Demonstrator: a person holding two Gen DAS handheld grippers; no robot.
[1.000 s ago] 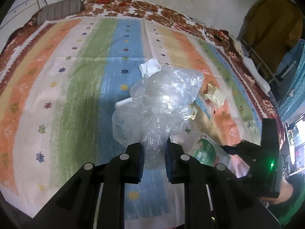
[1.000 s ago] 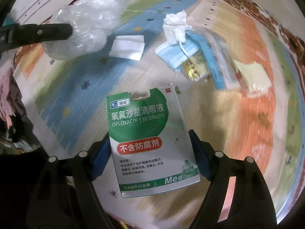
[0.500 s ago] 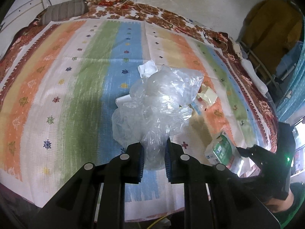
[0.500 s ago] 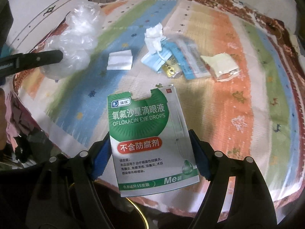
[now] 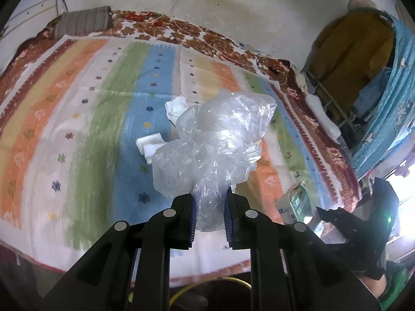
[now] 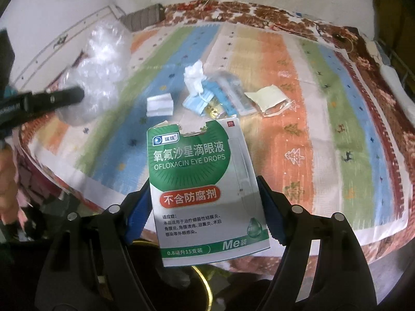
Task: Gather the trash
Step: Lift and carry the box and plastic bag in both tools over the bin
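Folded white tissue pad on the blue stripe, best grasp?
Both grippers are full, so later. The folded tissue pad lies flat on the striped cloth, clear of the mask pile. Come from above, fingers straddling its short width and pinching the stacked edges; it is probably too thin for a side approach.

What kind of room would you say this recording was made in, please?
Most likely a bedroom in a home. A bed takes up most of the view, covered by a striped blanket, with a striped pillow at its far end by the wall, and clothes hanging to one side.
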